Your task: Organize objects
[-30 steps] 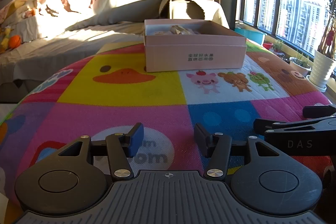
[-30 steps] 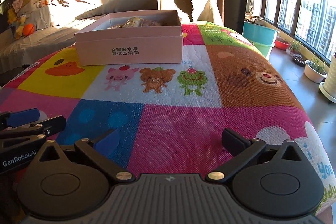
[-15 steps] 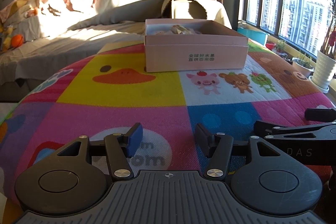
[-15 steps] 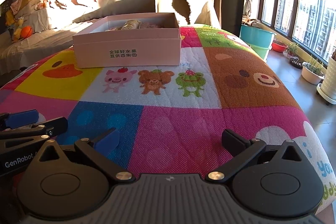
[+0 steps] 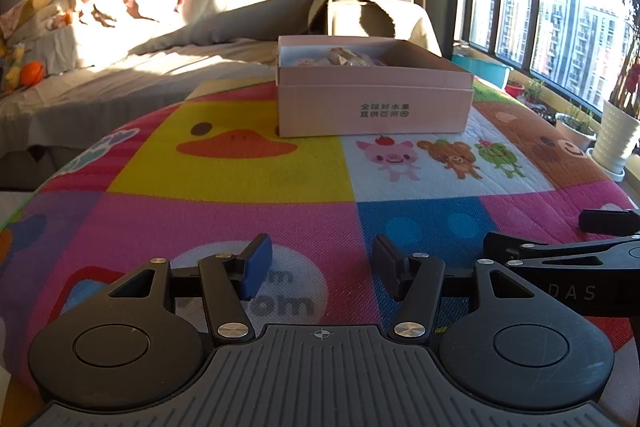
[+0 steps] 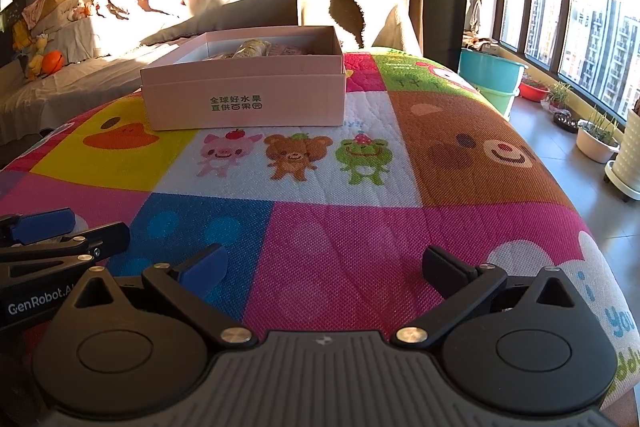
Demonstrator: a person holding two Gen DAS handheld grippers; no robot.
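Right now both grippers hover low over the cartoon play mat [image 6: 340, 247], empty. The left gripper [image 5: 322, 267] stands partly open, nothing between its fingers; the right gripper [image 6: 324, 267] gapes wider. The pink box [image 6: 244, 99], open-topped with items inside, sits on the mat at eleven o'clock from the right gripper, well apart.

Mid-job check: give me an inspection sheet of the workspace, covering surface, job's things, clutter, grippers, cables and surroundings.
Surface: cartoon play mat, bare in front of the grippers.
Job's things: open pink box at the mat's far side, small items inside, too unclear to name.
Clutter: nothing seen on the mat.
Grippers: left gripper open, empty; right gripper open wider, empty.
Cables: nothing seen.
Surroundings: sofa with toys behind, teal tubs and potted plants by the window.
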